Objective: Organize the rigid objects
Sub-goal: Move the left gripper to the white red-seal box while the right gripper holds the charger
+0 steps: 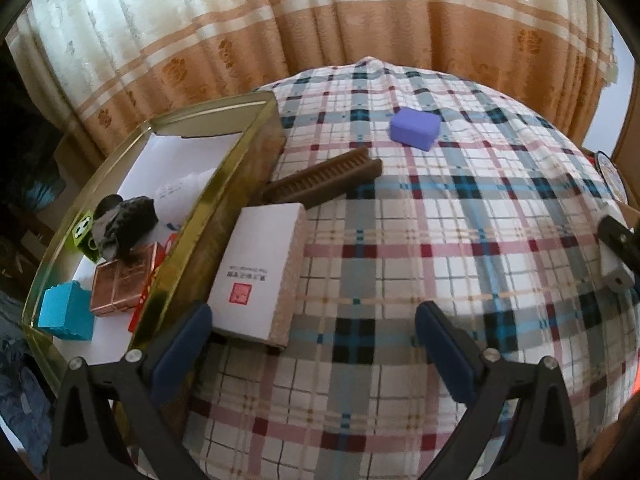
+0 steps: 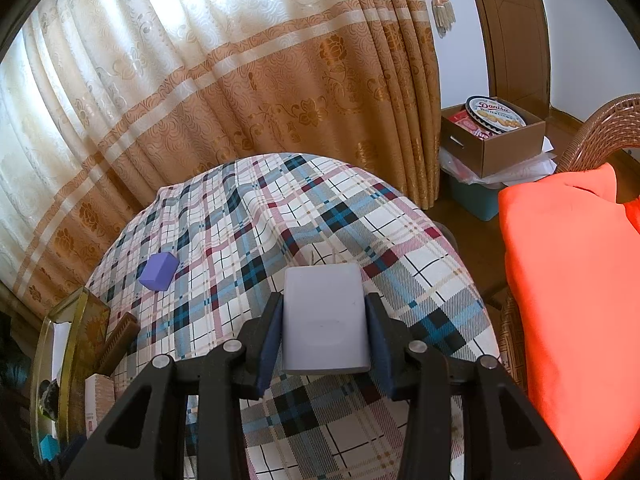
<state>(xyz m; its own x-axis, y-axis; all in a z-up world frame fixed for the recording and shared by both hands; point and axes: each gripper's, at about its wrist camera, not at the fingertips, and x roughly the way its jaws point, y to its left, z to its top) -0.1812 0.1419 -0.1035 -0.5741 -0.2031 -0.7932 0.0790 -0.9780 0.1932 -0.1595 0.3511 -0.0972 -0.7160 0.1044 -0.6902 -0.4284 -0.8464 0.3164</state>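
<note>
A: Grey plastic charger (image 2: pixel 325 320), right wrist view. It sits clamped between the right gripper (image 2: pixel 325 340) fingers, flat pads on its two long sides, long axis running straight out along the fingers, prongs at the far end. Held above the plaid-covered worktop (image 2: pixel 400 248), by my reading.

B: And its destination?

A: Gold tin tray (image 2: pixel 74 320), far at the left edge of that view, well apart from the charger. Move would be leftward, I judge. Purple block (image 2: pixel 159 271) lies between, farther back on the cloth.

B: Left wrist view?

A: Left gripper (image 1: pixel 312 344) fingers stand wide, nothing between them. White box (image 1: pixel 256 272) lies just ahead of the left finger, touching the tray wall, long axis running away from the camera. Brown comb (image 1: pixel 320 180) beyond it. Tray already holds a teal block (image 1: pixel 66 312) and a copper box (image 1: pixel 120 284).

B: Nearer hand for the tray?

A: Left. The charger shows only at the right edge here.
</note>
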